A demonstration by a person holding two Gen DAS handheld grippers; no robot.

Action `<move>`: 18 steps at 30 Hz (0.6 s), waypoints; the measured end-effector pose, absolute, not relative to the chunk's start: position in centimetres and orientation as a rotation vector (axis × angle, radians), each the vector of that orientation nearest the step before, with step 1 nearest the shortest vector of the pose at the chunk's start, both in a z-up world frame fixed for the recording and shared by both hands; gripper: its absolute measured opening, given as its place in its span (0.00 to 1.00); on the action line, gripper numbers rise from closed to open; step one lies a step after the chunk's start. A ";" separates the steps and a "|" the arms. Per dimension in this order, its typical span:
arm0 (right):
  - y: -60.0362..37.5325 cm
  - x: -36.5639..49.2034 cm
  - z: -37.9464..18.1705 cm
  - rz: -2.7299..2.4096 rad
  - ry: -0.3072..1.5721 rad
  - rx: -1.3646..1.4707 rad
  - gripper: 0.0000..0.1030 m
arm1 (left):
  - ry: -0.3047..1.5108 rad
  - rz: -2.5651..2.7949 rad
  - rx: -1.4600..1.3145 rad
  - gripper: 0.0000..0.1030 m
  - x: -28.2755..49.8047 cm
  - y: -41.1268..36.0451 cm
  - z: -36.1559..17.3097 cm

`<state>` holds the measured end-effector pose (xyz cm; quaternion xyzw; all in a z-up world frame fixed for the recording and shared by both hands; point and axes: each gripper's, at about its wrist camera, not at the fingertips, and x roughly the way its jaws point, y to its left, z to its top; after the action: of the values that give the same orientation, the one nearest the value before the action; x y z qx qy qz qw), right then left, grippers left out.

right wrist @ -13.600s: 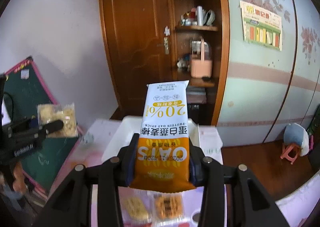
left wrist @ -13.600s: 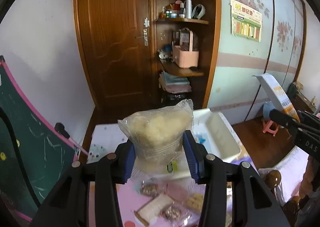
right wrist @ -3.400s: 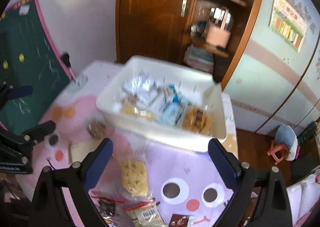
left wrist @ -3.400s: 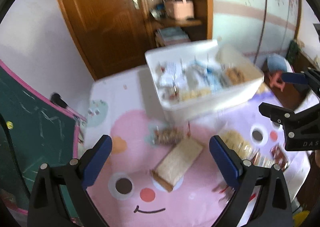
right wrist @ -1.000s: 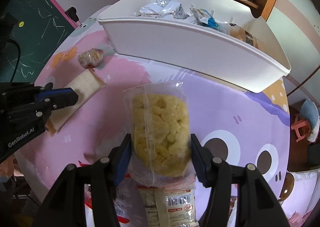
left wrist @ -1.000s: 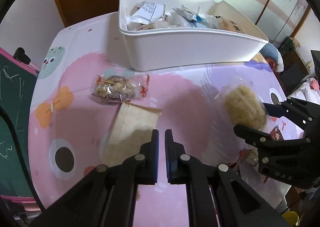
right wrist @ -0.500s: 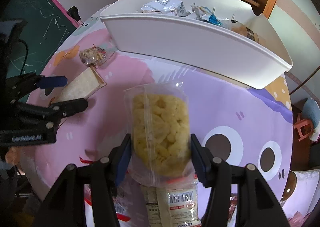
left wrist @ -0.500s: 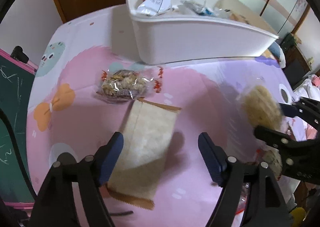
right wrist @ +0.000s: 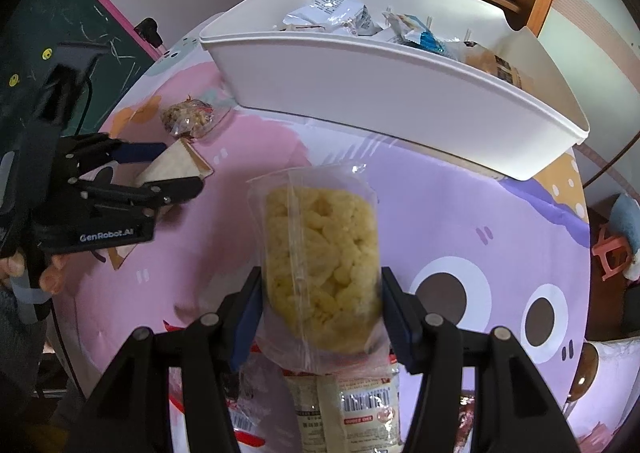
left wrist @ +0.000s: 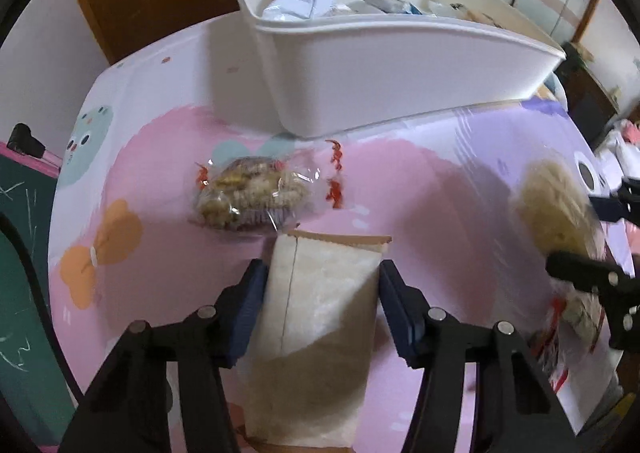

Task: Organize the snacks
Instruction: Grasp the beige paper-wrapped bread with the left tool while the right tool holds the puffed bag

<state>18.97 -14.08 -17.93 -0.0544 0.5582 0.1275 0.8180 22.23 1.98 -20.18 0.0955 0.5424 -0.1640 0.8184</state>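
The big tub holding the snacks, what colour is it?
Plain white tub, clearest in the right wrist view.

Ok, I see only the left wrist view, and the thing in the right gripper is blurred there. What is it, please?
Observer: A clear bag of yellow puffed snack. The right gripper fingers press its two sides.
Operator: Does something lie under it?
Observer: Yes, a packet with a barcode lies on the tablecloth just below the bag.
Operator: And the far right end of the white bin?
Observer: A brown packet lies there.
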 end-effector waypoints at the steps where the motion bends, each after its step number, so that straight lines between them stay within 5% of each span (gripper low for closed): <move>1: -14.1 18.9 -18.0 0.272 1.191 -0.114 0.54 | 1.149 -0.352 0.214 0.52 21.9 1.8 -20.1; 18: -15.6 18.2 -12.6 0.264 1.066 -0.054 0.54 | 0.962 -0.346 0.156 0.51 19.0 0.5 -10.6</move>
<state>18.21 -15.57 -12.59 -0.0258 0.5066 0.1257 0.8526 19.04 0.47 -10.63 0.0744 0.4597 -0.1654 0.8694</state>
